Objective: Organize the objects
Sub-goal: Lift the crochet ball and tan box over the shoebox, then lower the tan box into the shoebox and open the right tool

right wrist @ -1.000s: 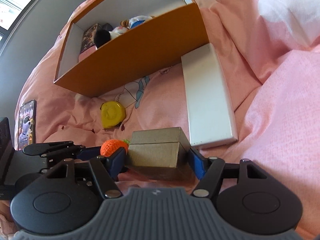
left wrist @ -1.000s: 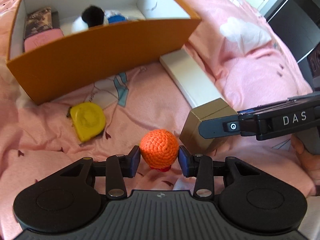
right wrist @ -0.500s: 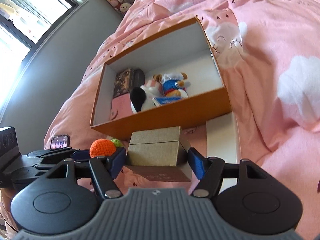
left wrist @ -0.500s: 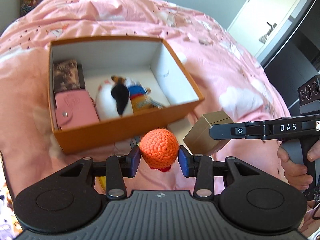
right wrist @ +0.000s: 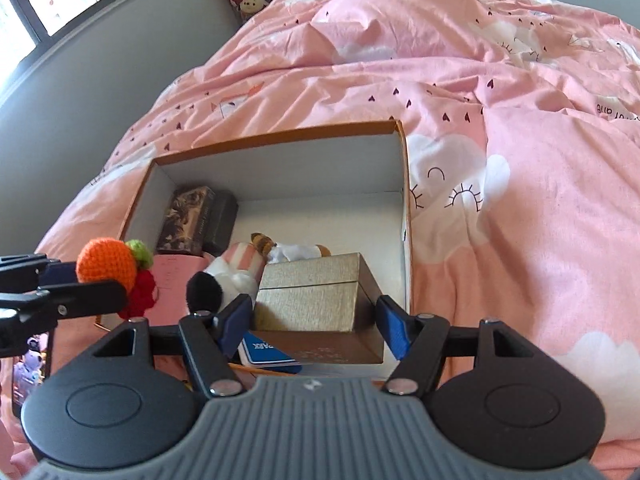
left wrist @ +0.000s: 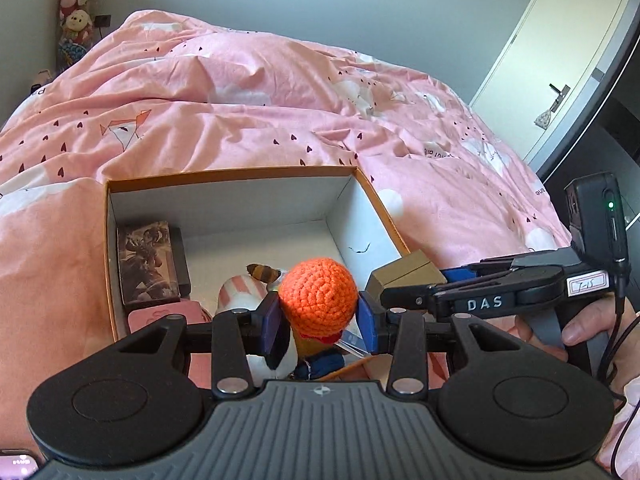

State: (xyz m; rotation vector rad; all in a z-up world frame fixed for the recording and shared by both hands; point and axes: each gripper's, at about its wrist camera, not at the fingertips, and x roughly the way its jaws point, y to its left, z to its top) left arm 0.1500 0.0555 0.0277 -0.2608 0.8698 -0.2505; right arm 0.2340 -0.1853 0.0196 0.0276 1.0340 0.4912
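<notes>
- My left gripper [left wrist: 319,322] has its jaws clamped on the orange crochet ball [left wrist: 318,295]; both blue pads press into its sides, and a bit of red yarn shows under it.
- My right gripper [right wrist: 316,322] has its jaws closed on the gold box [right wrist: 316,292], one blue pad on each end of it, the box lying level between them.
- Both things hang in the air above the open orange cardboard box [left wrist: 376,200], which sits on the bed [left wrist: 240,120] with its pink quilt.
- From the right wrist, the gold box hangs over the near right part of the orange box's white inside, and the crochet ball, with a green tuft at its top, is off to the left over the box's near left corner.
- Inside the orange box I see a dark patterned box [left wrist: 146,264] against the left wall, a pink wallet [left wrist: 168,318] in front of it, a plush toy [right wrist: 236,268] in white, pink and black in the middle, and a blue card [right wrist: 268,354] near the front wall.
- From the left wrist, a hand [left wrist: 580,328] grips the handle of the right gripper at the right edge.
</notes>
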